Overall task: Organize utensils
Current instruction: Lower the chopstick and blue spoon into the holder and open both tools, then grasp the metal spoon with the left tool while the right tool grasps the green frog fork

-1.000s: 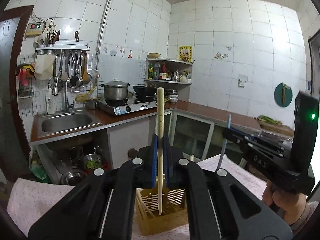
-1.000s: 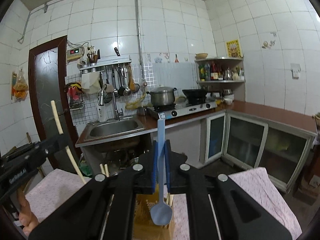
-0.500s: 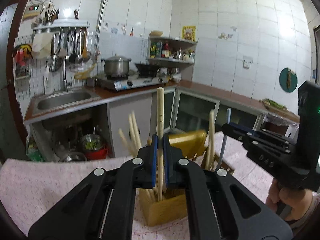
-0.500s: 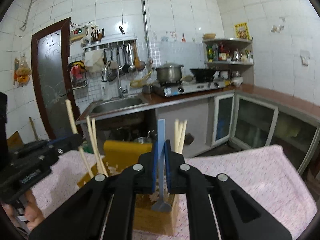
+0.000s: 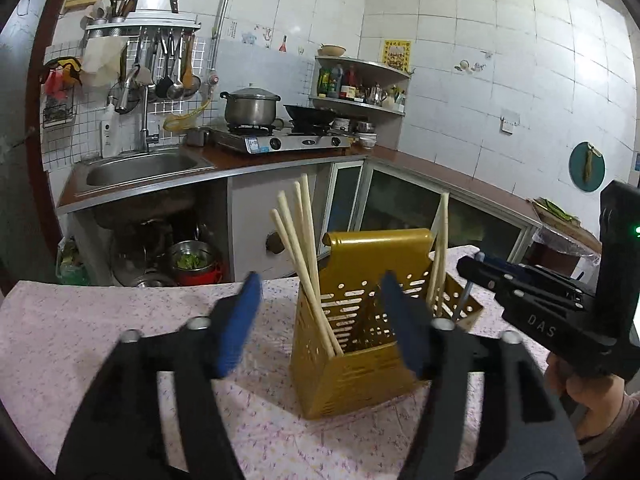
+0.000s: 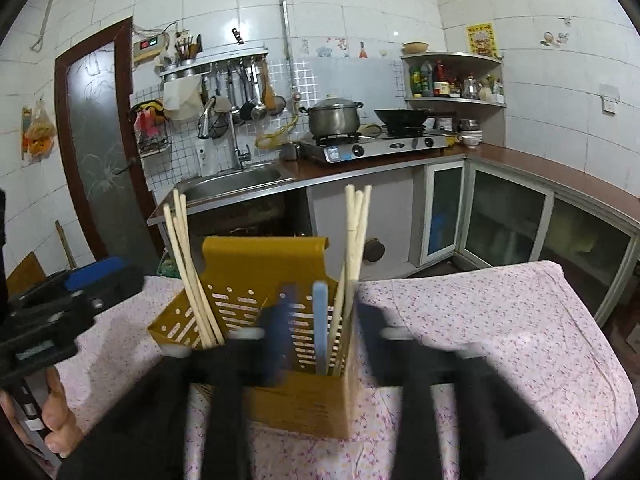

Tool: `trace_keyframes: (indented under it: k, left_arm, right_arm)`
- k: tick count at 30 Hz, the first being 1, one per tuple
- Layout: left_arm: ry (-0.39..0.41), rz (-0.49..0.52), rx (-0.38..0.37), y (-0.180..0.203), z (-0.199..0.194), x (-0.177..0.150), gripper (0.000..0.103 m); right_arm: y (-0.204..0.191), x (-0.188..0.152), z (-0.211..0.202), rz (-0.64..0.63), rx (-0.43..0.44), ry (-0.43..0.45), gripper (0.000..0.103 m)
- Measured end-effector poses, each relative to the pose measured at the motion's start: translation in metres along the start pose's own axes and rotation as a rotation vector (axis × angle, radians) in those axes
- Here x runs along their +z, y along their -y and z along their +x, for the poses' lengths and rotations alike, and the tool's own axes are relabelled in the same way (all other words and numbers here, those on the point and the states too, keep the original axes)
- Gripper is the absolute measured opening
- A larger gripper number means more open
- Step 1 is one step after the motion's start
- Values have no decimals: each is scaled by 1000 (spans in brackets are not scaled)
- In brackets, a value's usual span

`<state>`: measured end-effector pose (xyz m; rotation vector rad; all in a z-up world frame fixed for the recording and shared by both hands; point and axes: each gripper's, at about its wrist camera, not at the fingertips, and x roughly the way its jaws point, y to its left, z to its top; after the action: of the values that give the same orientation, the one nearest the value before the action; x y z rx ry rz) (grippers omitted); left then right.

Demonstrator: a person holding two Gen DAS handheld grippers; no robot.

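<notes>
Mustard-yellow slotted plastic holder (image 5: 360, 344) stands on the flower-patterned desk (image 5: 80, 344), pale wooden chopsticks (image 5: 304, 256) leaning in its compartments beside a light-blue spoon handle (image 6: 320, 320). Left gripper (image 5: 320, 320) and right gripper (image 6: 320, 332): jaws opening, gripping nothing.

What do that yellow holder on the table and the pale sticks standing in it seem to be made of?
The yellow holder looks like moulded plastic: uniform mustard colour, a slight sheen, neat punched slots and a curled-over back edge. The pale sticks look like chopsticks of bamboo or light wood: matt, cream-coloured, straight and thin; white plastic cannot be ruled out from here.
</notes>
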<state>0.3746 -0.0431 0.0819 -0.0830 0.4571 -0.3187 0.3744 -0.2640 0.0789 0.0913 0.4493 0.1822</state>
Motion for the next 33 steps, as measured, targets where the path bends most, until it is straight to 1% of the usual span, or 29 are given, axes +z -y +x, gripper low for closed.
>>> trace_keyframes:
  k: [1, 2, 4, 6, 8, 10, 11, 14, 17, 21, 23, 26, 29, 31, 33]
  left_arm:
    - [-9, -4, -5, 0, -5, 0, 76]
    - [-23, -10, -4, -2, -12, -1, 79]
    - [-28, -15, 4, -3, -23, -5, 93]
    - [-45, -16, 21, -6, -34, -12, 97]
    - [-77, -18, 11, -8, -45, -24, 98]
    - [-116, -18, 20, -10, -51, -34, 98]
    - [-136, -21, 17, -11, -53, -41, 98]
    - [-196, -28, 4, -11, -60, -63, 98]
    - [-240, -20, -6, -8, -66, -85, 98]
    - [-293, 14, 5, -1, -70, -112, 98]
    - [-330, 19, -11, 4, -71, -126, 98]
    - [-362, 26, -37, 11, -73, -140, 98]
    - [-397, 56, -64, 24, -71, -151, 98]
    - [-415, 73, -78, 32, -69, -157, 98]
    - [-434, 96, -71, 41, -65, -166, 97]
  right_arm:
    - [0, -1, -6, -2, -10, 6, 54]
    - [-1, -1, -12, -7, -22, 3, 54]
    - [-2, -5, -24, -1, -40, -11, 55]
    - [-2, -10, -37, 9, -61, -30, 59]
    - [-3, -19, -49, 15, -88, -52, 70]
    - [-2, -30, -60, 18, -122, -76, 77]
    - [-3, -36, -65, 22, -137, -88, 80]
    - [-4, -58, -80, 36, -171, -131, 83]
    - [-4, -82, -92, 60, -197, -169, 84]
    - [-2, -115, -104, 82, -229, -221, 84]
    - [2, -128, -108, 90, -256, -233, 84]
    - [13, -143, -114, 125, -275, -253, 84]
    - [25, -154, -118, 164, -293, -274, 84]
    - [27, -158, -118, 167, -295, -286, 84]
    - [24, -162, -118, 150, -304, -292, 84]
